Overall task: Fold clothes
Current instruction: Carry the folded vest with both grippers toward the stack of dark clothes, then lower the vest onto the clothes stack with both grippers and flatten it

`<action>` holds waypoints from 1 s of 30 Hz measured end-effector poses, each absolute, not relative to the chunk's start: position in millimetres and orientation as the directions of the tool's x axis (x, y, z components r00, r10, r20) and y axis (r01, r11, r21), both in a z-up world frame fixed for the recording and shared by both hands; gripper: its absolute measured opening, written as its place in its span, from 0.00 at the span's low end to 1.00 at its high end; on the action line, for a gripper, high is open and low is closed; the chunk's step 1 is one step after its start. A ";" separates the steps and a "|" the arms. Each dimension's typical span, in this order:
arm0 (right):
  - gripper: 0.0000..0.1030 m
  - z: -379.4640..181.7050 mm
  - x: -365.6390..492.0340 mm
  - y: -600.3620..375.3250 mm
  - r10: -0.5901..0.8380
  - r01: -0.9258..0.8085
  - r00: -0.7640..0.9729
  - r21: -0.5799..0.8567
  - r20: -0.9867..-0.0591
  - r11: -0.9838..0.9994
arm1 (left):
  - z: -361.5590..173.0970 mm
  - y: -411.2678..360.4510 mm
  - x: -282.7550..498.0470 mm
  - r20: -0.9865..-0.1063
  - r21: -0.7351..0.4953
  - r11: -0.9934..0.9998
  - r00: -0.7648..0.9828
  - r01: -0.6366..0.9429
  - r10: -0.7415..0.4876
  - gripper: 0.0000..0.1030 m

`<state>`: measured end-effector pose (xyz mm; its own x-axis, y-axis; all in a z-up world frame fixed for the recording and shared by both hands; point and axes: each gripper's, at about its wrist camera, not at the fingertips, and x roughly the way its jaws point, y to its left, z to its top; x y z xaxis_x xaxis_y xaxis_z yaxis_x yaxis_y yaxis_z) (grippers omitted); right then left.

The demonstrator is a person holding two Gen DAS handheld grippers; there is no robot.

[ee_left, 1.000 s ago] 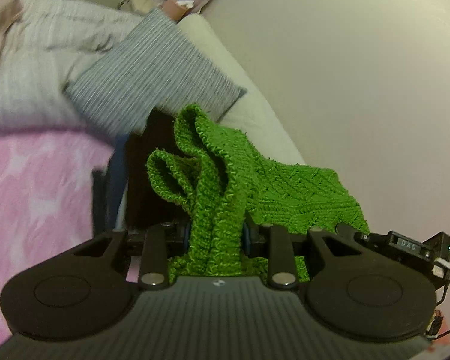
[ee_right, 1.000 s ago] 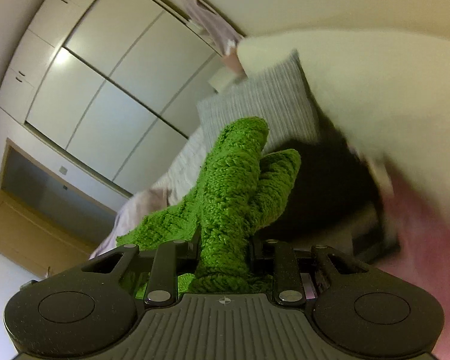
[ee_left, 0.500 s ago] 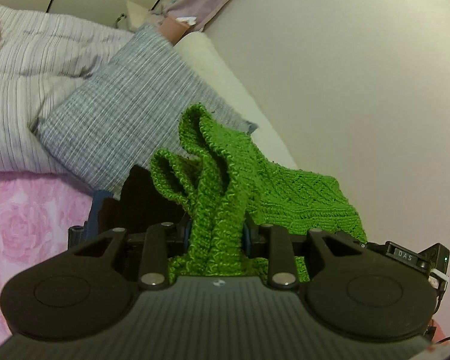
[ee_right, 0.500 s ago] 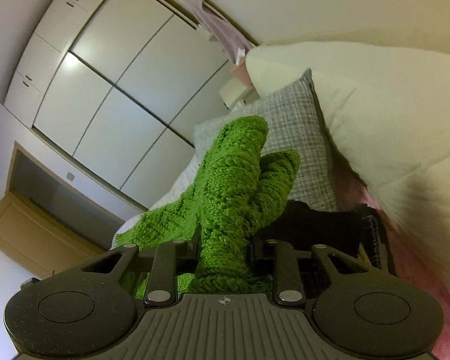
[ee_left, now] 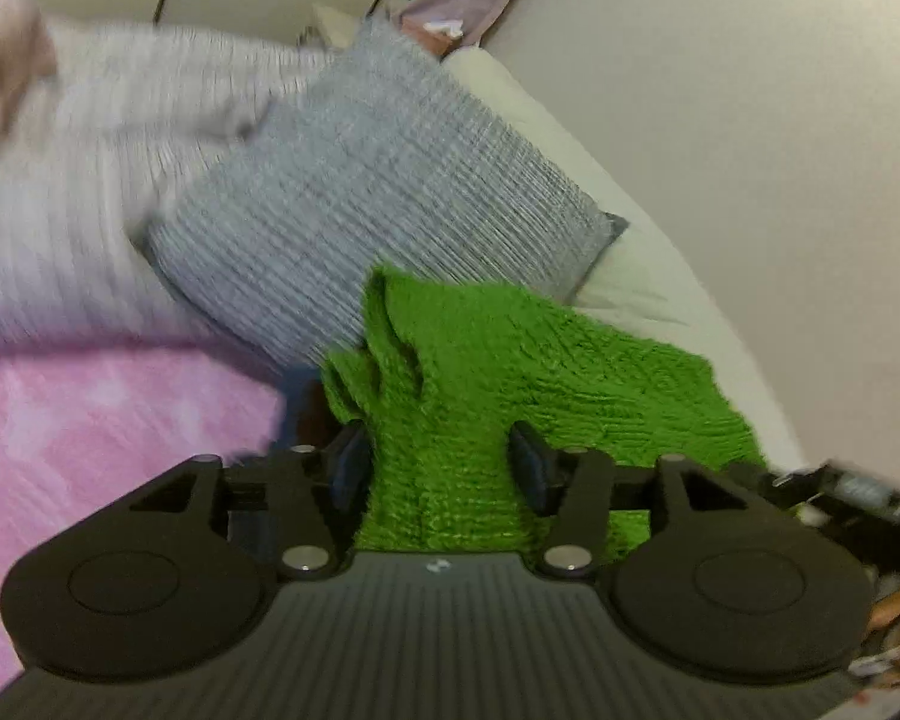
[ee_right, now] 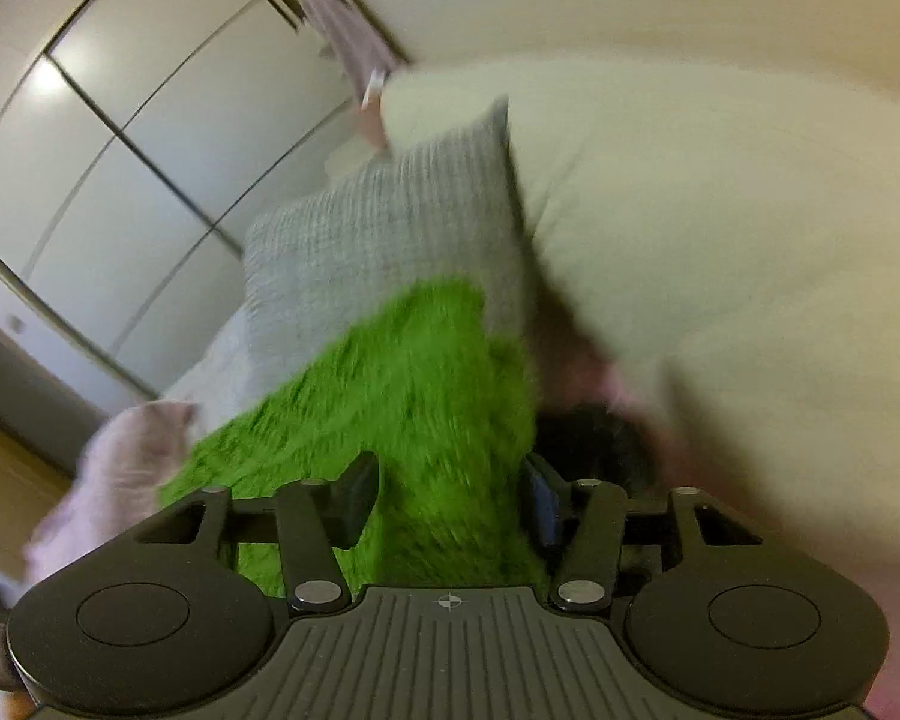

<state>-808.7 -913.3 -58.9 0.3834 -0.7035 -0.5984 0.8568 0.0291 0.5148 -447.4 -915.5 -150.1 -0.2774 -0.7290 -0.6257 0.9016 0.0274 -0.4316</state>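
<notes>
A bright green knit garment (ee_left: 540,360) lies between the fingers of my left gripper (ee_left: 438,468) and spreads to the right over the bed. The left jaws are opening, and the knit sags loosely in the wide gap. In the right wrist view the same green knit (ee_right: 390,378) fills the gap of my right gripper (ee_right: 447,495), whose jaws are also opening. Its folds slump down and away to the left. Both views are blurred by motion, so any pad contact is hard to read.
A grey striped pillow (ee_left: 378,210) and a cream pillow (ee_left: 630,276) lean by the wall. A pink bedspread (ee_left: 90,420) covers the bed at left. A dark item (ee_right: 594,438) lies behind the knit. White wardrobe doors (ee_right: 120,120) stand beyond.
Both grippers' jaws have widened. The green knit, earlier pinched into an upright bunch, has slumped and flattened. Both grippers have sunk toward the bed.
</notes>
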 end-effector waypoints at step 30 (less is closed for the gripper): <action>0.49 -80.8 -693.8 -822.2 -0.774 0.960 0.219 -0.010 -0.594 0.279 | -161.5 -881.8 -525.1 -0.671 -0.018 -0.080 -0.071 0.997 -0.738 0.25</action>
<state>-693.8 -822.2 -80.8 0.2187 -0.7738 -0.5945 0.9601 0.2794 -0.0104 -525.1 -881.8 -161.5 -0.0709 -0.7382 -0.6709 0.9967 -0.0798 -0.0176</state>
